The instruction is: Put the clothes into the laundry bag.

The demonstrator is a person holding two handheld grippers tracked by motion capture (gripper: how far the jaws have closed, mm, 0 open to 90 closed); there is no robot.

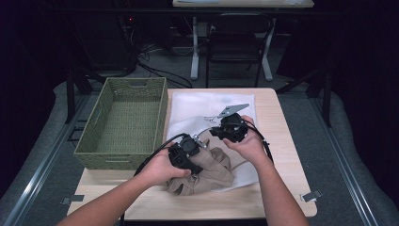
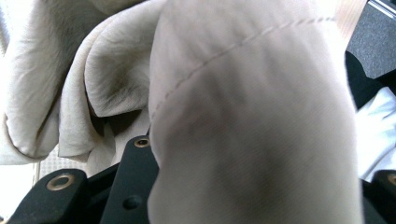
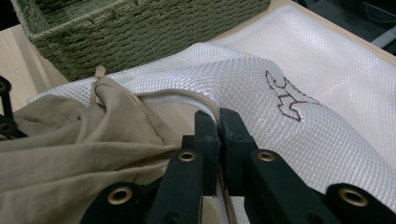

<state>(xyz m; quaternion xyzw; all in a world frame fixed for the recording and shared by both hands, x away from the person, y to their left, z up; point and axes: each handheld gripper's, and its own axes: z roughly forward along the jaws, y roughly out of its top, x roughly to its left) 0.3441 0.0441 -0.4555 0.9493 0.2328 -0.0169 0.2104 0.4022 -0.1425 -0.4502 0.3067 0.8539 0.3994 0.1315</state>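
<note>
From the high view, a wooden table (image 1: pixel 282 141) carries a green woven basket (image 1: pixel 123 120) on the left and a white mesh bag (image 1: pixel 197 110) spread toward the far side; a beige garment (image 1: pixel 209 174) lies bunched at the bag's near edge, with the left gripper (image 1: pixel 184 151) on its left part and the right gripper (image 1: pixel 229 128) just beyond it. In the left gripper view, a thick fold of the garment (image 2: pixel 252 121) stands between the 2 half-parted jaws, which seem to clamp it. In the right gripper view, the right gripper (image 3: pixel 219 122) is pinched closed on the bag's beige rim cord (image 3: pixel 184 94), the basket (image 3: pixel 140 28) behind. To do this well, I judge the right gripper should hold the rim up and apart from the table; the left should feed the cloth deep under it, not bunch it at the mouth.
</note>
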